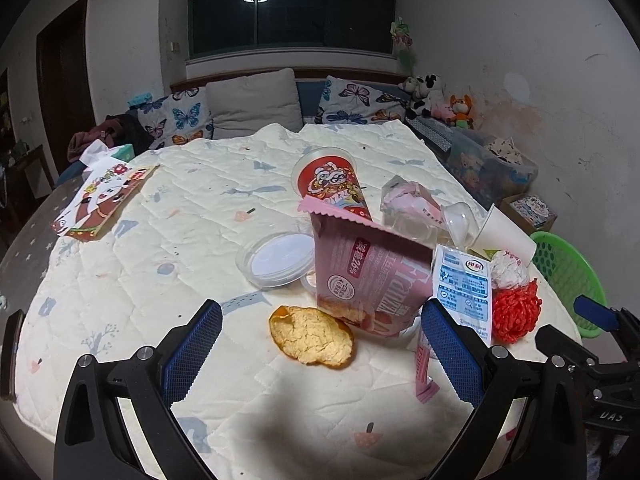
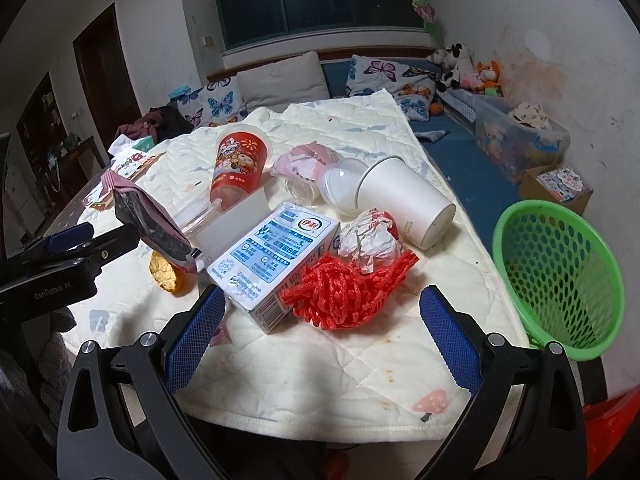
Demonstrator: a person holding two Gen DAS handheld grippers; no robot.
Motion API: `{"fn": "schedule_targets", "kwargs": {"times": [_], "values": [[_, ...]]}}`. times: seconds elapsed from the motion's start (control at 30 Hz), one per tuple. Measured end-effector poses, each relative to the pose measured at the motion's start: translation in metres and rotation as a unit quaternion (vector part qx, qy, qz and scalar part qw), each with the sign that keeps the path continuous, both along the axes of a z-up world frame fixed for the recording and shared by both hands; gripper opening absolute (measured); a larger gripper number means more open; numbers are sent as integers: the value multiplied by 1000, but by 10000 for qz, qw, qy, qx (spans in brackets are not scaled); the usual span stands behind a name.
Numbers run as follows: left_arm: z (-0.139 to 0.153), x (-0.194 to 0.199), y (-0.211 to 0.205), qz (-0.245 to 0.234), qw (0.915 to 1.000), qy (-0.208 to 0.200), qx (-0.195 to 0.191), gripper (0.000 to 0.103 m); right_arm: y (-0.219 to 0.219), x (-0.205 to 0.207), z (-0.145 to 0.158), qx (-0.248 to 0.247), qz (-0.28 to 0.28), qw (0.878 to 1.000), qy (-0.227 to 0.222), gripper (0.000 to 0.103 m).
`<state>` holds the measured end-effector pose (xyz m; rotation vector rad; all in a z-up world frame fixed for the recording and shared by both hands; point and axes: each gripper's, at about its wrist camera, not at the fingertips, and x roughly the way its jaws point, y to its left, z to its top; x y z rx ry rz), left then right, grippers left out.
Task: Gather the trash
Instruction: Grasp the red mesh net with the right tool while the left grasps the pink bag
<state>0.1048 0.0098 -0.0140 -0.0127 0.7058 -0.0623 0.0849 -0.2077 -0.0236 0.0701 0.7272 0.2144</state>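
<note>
Left hand-held gripper (image 1: 322,354) spread wide, empty; peel (image 1: 311,335) between its fingers, pink pouch (image 1: 370,276) just ahead. Only the right view shows the whole green basket (image 2: 560,268), right of the right hand-held gripper (image 2: 322,338), also apart, empty. Carton (image 2: 276,256) and red netting (image 2: 348,292) ahead on the worktop (image 2: 320,380); crumpled wrapper (image 2: 370,240), possibly foil, behind.

we carry two matching tools. the left gripper (image 1: 322,344) has black plastic arms with triangular cut-outs, and silver screws sit at the joints. its fingers (image 1: 192,356) wear blue pads with a fine grid texture and a toothed lower edge. the right gripper (image 2: 322,344) is built the same way: black frame, silver screws, blue gridded pads. seen from the right wrist, the left tool's black body bears pale lettering, and a brass-coloured screw sits on its arm.
</note>
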Motion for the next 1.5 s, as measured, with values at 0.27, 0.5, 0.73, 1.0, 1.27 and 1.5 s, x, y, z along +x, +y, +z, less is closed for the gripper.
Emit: {"fn": "schedule_targets", "kwargs": {"times": [0.27,0.5,0.73,1.0,1.27,1.5], "values": [[-5,16,-3,-341,9992,122,-185,97,-6,10,-9,61,-98,9998,172,94],[-4,27,-9,-670,9976,52,-181,97,-10,21,-17,178,-143,9991,346,90],[-8,33,-7,-801,9963,105,-299,81,-12,30,-26,324,-199,9979,516,80],[-10,32,-6,-965,9945,166,-361,53,-12,36,-32,536,-187,9962,655,70],[-3,24,-1,-990,9941,99,-440,42,-13,33,-34,647,-199,9956,648,52],[14,12,1,-1076,9932,-84,-429,39,-21,35,-40,857,-295,9934,697,58]]}}
